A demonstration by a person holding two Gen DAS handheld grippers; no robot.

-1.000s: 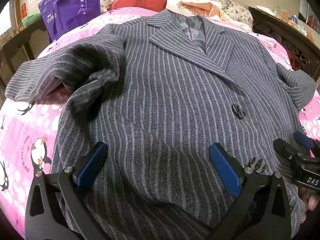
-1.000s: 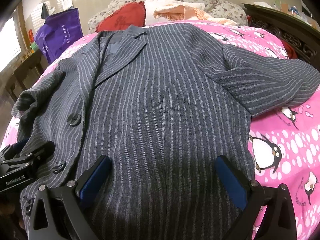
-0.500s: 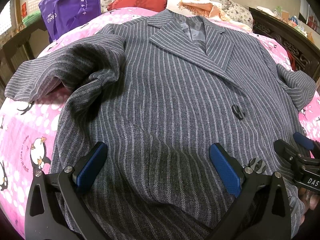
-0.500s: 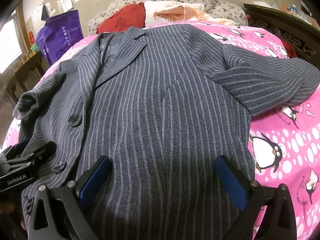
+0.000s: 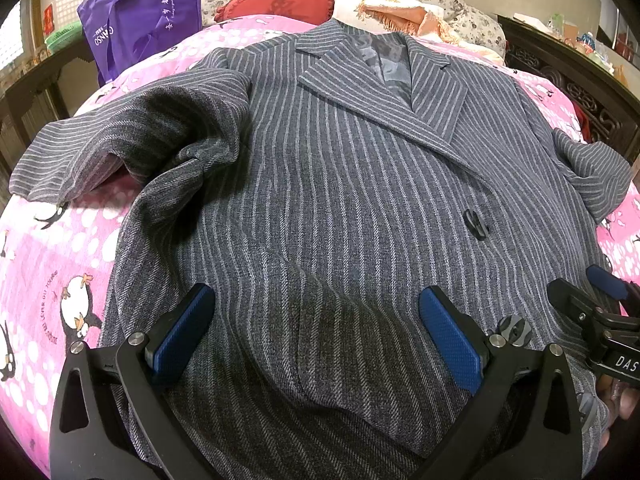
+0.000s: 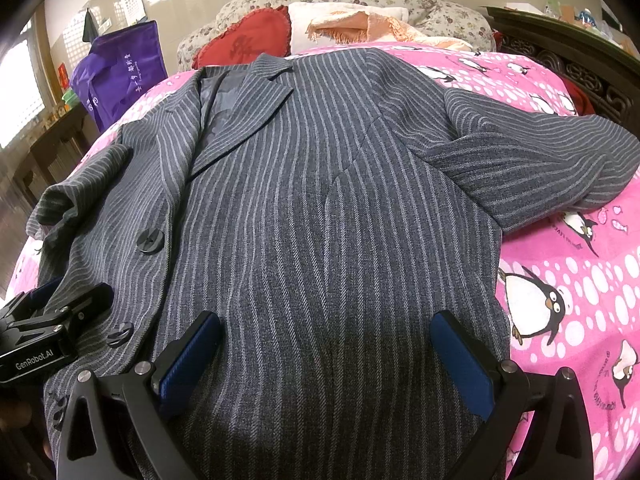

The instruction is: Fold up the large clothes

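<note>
Left hand-held gripper wide apart, right hand-held gripper likewise, over striped jacket

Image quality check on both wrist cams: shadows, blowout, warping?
Left wrist: sharp; a shadow darkens the coat between the open left hand-held gripper fingers; bed edges bow, corners vignetted. Right wrist: same shadow near the open right hand-held gripper; window at left is blown out.

Both tongs — left, right — seemingly agape
</note>
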